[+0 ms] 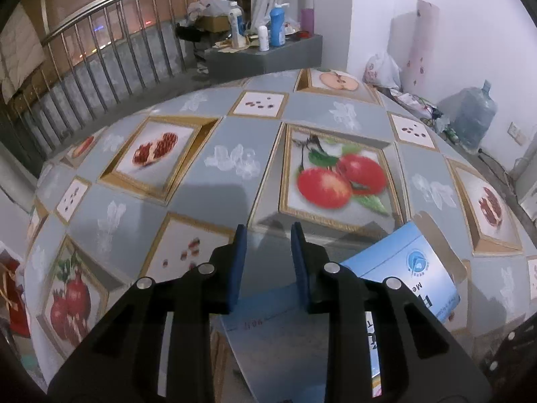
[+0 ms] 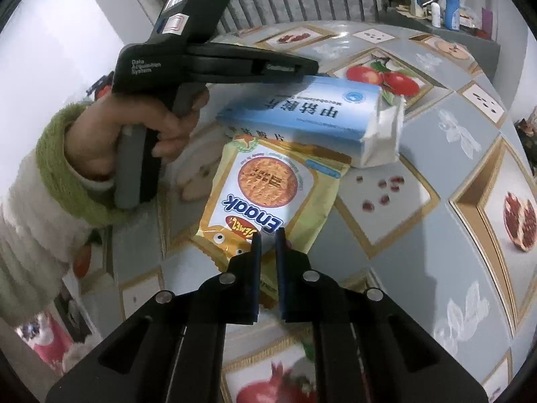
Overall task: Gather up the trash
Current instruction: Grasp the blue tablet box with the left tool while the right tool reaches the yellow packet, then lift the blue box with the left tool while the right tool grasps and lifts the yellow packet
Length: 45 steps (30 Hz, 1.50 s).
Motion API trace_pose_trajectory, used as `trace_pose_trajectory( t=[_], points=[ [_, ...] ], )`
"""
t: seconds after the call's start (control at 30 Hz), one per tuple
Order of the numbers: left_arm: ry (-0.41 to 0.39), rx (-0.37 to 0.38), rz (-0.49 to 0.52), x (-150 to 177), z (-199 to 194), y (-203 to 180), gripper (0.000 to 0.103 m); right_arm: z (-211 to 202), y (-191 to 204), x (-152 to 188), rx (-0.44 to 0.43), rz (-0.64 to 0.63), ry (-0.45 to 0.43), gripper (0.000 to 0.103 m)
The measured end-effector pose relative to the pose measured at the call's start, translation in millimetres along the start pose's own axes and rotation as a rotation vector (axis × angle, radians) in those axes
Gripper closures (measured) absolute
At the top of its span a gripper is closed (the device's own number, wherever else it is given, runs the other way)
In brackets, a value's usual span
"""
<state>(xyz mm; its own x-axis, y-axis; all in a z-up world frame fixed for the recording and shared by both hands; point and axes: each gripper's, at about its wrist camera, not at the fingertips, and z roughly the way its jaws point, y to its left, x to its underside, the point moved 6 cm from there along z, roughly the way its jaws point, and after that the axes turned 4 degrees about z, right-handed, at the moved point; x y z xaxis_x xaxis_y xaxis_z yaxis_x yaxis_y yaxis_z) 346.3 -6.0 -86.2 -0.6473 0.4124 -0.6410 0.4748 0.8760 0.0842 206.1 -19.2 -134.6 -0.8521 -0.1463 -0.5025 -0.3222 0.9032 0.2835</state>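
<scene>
The counter (image 1: 214, 201) is covered with a cloth printed with pomegranates, apples and seeds in gold frames. On it lie two pieces of trash: a blue and white medicine box (image 2: 302, 114) and a yellow Enaak snack packet (image 2: 272, 188). The far end of the packet goes under the box, so the two overlap, and the box has a torn white flap at its right end.

The left claw (image 1: 268, 231) is above the box, and its two blue fingers (image 1: 239, 265) stand apart with nothing between them. In the left wrist view the box (image 1: 402, 268) shows below and to the right of these fingers. In the right wrist view the person's left hand (image 2: 134, 134), in a green and white fuzzy sleeve, holds this tool by the handle.

The right claw (image 2: 267, 235) is at the near edge of the snack packet. Its fingers are close together with only a narrow gap, and whether they pinch the packet's edge cannot be told.

Behind the counter is a metal railing (image 1: 110, 33), and bottles (image 1: 277, 25) stand on a grey cabinet.
</scene>
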Motion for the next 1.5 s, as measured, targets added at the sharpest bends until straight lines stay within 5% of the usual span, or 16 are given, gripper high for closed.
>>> trace_pose_trajectory(
  t=[0.4,0.67,0.73,0.87,0.9,1.0,1.1,1.23,1.5],
  points=[
    [0.053,0.037,-0.099,75,-55,-12,0.079,-56,-33,73,0.142,0.085,0.028,0.098],
    [0.042,0.091,-0.282,142,-106,-27,0.079,-80,-53,98,0.185,0.225,-0.033,0.098],
    [0.04,0.114,-0.301,155,-118,-36,0.074,-78,-60,94,0.191,0.258,-0.046,0.101],
    [0.0,0.231,-0.397,169,-146,-47,0.047,-84,-71,98,0.207,0.316,-0.065,0.101],
    [-0.022,0.252,-0.394,168,-152,-50,0.034,-86,-74,98,0.214,0.33,-0.069,0.101],
    [-0.046,0.301,-0.288,166,-164,-73,0.02,-92,-85,99,0.197,0.397,-0.087,0.1],
    [-0.001,0.277,-0.187,167,-159,-93,0.019,-105,-93,102,0.138,0.473,-0.119,0.093],
    [0.027,0.252,-0.109,169,-149,-113,0.014,-120,-104,107,0.132,0.534,-0.137,0.054],
    [0.068,0.246,-0.101,172,-140,-126,0.014,-104,-99,113,0.049,0.599,-0.092,0.054]
  ],
)
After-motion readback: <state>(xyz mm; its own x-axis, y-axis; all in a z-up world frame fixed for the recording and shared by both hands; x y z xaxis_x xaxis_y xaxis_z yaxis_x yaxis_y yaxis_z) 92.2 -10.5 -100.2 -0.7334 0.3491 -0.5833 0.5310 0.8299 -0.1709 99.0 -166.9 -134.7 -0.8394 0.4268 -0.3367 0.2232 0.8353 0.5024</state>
